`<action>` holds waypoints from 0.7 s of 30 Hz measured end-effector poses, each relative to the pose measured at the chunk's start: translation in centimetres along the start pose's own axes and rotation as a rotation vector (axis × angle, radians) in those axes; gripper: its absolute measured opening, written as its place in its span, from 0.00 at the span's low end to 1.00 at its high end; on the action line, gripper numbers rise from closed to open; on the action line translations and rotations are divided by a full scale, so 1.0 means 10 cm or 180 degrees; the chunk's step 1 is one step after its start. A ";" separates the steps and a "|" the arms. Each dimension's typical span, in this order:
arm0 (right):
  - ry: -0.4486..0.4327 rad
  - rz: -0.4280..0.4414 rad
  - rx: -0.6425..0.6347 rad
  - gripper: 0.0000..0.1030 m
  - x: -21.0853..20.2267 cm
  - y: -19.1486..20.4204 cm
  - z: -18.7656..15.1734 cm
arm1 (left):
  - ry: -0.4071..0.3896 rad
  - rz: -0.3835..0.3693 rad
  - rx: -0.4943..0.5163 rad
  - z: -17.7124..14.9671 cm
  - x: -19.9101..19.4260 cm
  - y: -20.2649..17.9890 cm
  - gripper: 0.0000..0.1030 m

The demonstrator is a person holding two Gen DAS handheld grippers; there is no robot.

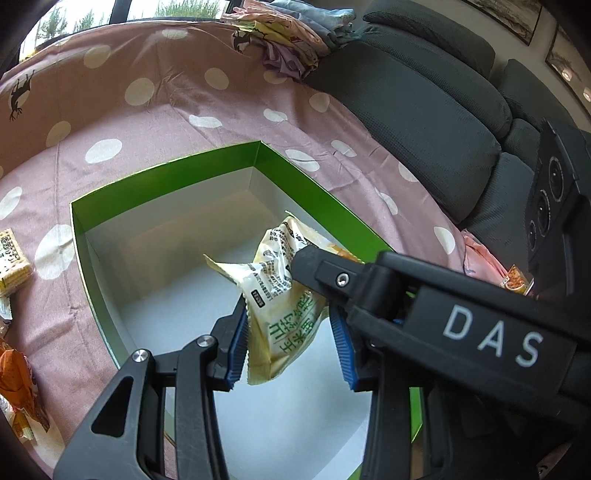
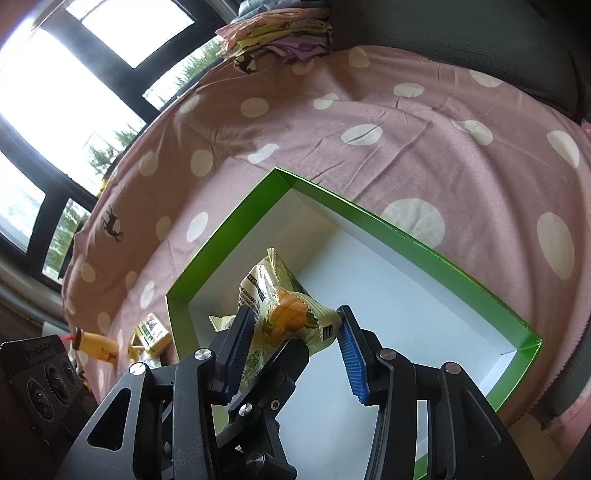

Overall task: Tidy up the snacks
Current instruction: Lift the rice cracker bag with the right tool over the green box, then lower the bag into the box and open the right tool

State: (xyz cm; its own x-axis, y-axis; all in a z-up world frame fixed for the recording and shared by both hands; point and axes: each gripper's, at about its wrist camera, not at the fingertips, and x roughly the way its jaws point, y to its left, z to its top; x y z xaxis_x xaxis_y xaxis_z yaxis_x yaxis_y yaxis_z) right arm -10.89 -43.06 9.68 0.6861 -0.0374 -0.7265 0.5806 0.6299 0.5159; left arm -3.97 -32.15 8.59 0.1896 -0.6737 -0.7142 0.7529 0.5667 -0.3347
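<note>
A pale yellow snack packet (image 1: 284, 306) with green print hangs over the open green box (image 1: 166, 166), whose inside is white. My left gripper (image 1: 291, 343) has its blue pads spread around the packet's lower part, touching it at most on the left pad. My right gripper (image 2: 291, 343) comes in from the right in the left wrist view and its pads press the packet (image 2: 288, 321) from both sides. The box (image 2: 406, 232) holds nothing else that I can see.
The box lies on a pink polka-dot sheet (image 1: 147, 96) over a sofa with grey cushions (image 1: 424, 110). Other snack packs lie left of the box: a cracker pack (image 1: 11, 262), an orange bag (image 1: 18, 380). Folded clothes (image 1: 291, 33) sit at the back.
</note>
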 end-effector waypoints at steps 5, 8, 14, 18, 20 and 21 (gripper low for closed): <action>0.0055 0.0018 0.0016 0.48 0.04 -0.02 0.00 | 0.0131 -0.0056 -0.0131 -0.01 0.07 0.08 0.39; 0.0062 0.0014 0.0017 0.48 0.05 -0.02 0.00 | 0.0129 -0.0009 -0.0060 -0.02 0.07 0.05 0.39; 0.0147 -0.0056 -0.0016 0.48 0.13 -0.01 -0.01 | 0.0184 0.0057 -0.0039 -0.04 0.08 0.06 0.39; 0.0179 -0.0058 -0.0010 0.48 0.16 -0.02 -0.01 | 0.0216 0.0128 -0.0016 -0.06 0.09 0.08 0.38; 0.0198 -0.0055 -0.0016 0.48 0.18 -0.02 -0.01 | 0.0238 0.0215 0.0016 -0.08 0.10 0.08 0.38; 0.0212 -0.0043 -0.0015 0.48 0.19 -0.02 -0.02 | 0.0238 0.0221 0.0014 -0.08 0.10 0.08 0.38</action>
State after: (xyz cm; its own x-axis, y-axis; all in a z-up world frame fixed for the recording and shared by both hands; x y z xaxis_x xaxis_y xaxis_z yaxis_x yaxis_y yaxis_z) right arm -9.83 -43.15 8.14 0.6475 0.0059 -0.7620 0.5873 0.6334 0.5039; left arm -3.69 -31.92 7.12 0.1940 -0.5954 -0.7796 0.7424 0.6086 -0.2801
